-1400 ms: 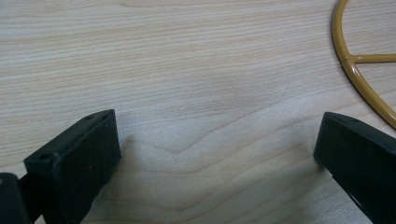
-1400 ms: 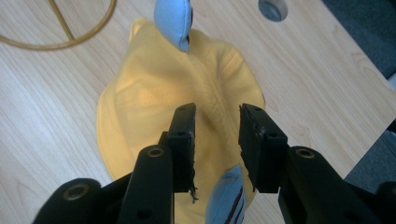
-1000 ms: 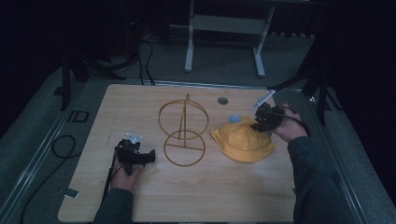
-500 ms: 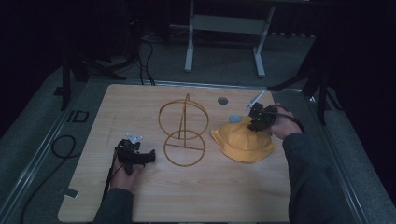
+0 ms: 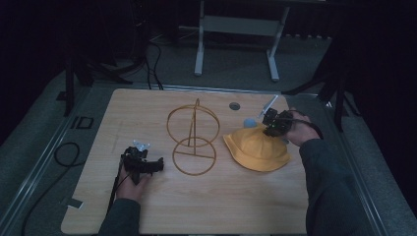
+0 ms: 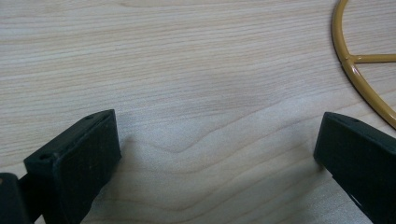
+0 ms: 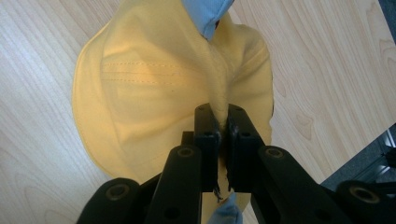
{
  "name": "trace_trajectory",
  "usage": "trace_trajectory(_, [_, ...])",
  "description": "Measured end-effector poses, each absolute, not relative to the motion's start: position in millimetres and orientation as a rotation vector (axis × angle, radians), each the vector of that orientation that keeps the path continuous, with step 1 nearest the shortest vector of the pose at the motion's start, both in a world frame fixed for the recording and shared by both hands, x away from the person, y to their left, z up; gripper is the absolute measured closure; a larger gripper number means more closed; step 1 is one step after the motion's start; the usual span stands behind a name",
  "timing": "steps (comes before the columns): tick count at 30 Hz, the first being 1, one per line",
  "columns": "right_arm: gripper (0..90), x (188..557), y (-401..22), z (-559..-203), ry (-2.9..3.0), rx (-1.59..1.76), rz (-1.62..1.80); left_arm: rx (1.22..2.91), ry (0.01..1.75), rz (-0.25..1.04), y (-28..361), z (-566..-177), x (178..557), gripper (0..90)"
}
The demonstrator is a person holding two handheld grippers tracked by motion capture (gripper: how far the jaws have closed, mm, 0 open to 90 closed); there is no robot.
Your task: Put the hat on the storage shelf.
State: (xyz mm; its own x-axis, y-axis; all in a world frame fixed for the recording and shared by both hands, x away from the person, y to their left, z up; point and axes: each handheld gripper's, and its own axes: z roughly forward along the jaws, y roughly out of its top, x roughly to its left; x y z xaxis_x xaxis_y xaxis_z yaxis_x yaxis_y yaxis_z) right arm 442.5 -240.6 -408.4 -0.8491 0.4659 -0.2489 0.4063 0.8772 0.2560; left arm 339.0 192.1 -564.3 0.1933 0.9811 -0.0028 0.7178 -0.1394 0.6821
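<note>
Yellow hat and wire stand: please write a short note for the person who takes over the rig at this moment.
Right claw: shut on a fold of the yellow hat, near its crown. The hat is at the table's right side, beside the wire stand, with part of it apparently on the wood.
Left claw: open, holding nothing, low over bare wood near the stand's base ring.
Done: the hat is gripped.
Left: probably lift the hat and set it on top of the stand; the free claw could steady the stand.

Matt cloth hat (image 7: 154,88), wood-grain table (image 6: 187,70)
</note>
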Motion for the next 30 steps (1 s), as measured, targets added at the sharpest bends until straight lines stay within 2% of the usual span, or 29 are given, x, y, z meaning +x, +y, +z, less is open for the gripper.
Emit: trace_trajectory(30, [84.9,423,-234,-362,2.700,0.535,0.360,1.922,1.582,0.620,192,-564,339,0.4])
